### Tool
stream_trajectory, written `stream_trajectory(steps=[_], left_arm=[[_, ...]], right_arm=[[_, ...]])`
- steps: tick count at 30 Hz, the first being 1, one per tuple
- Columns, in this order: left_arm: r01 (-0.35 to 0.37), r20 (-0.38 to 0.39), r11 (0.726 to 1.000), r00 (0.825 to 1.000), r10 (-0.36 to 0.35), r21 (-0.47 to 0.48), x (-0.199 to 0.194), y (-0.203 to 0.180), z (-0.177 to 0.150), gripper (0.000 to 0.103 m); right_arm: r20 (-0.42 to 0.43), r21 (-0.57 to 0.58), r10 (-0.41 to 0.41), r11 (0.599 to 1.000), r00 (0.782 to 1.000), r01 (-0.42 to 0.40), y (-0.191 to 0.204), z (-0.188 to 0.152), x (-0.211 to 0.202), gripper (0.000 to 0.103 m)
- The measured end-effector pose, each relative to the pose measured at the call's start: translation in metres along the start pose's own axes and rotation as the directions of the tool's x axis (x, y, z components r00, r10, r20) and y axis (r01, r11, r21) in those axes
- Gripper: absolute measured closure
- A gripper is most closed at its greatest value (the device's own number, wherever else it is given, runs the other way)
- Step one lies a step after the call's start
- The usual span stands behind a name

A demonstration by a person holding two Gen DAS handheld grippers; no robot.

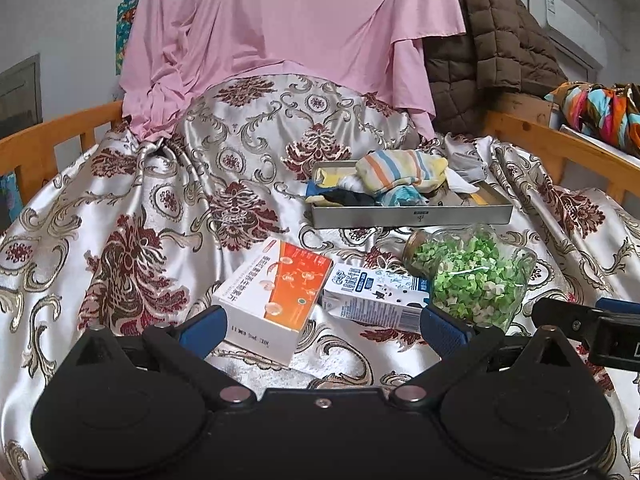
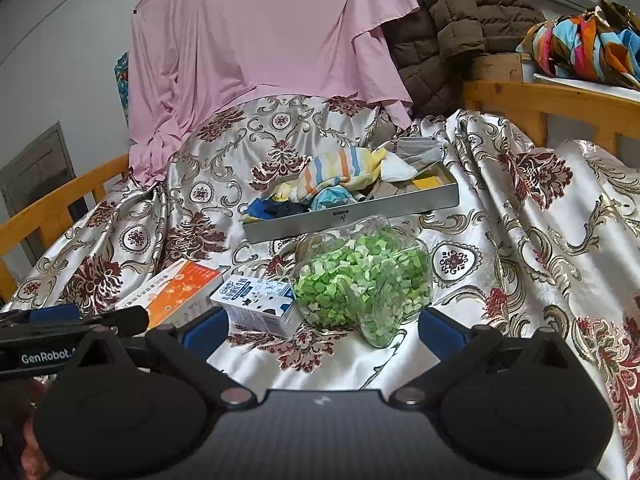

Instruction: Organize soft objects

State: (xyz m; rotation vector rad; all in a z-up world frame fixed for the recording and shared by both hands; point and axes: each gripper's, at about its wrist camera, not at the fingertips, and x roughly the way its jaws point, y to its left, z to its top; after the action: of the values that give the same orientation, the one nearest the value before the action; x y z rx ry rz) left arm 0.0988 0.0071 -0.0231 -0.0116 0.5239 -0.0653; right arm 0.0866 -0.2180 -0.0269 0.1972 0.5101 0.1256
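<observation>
Satin bedspread (image 1: pixel 160 208) with dark red flowers covers the bed, and on it a metal tray (image 1: pixel 412 214) holds a heap of soft things: a striped sock (image 1: pixel 400 170) on top, dark and yellow cloths (image 1: pixel 340 196) at its left end, a grey cloth (image 1: pixel 466 160) hanging over the far right corner. Nearer the cameras lie an orange and white box (image 1: pixel 276 292), a blue and white milk carton (image 1: pixel 372 296) just beside it, and a clear jar (image 1: pixel 468 276) of green paper bits on its side, touching the carton. The left gripper (image 1: pixel 322 326) is spread wide and empty, low over the box and carton; the right gripper (image 2: pixel 322 326) is spread wide and empty too, in front of the jar and carton. A pink sheet (image 1: pixel 288 24) and a brown quilted coat (image 1: pixel 492 44) hang behind the bed
</observation>
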Motion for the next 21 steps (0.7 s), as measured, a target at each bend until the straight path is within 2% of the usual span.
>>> stream_trajectory(steps=[21], left_arm=[[-0.017,-0.002,1.0,1.0,0.017,0.006,-0.0013,0.0015,0.0003,0.001]], right_arm=[[-0.011,0.013,-0.012,1.0,1.0,0.012,-0.0019,-0.0015,0.0008,0.0]])
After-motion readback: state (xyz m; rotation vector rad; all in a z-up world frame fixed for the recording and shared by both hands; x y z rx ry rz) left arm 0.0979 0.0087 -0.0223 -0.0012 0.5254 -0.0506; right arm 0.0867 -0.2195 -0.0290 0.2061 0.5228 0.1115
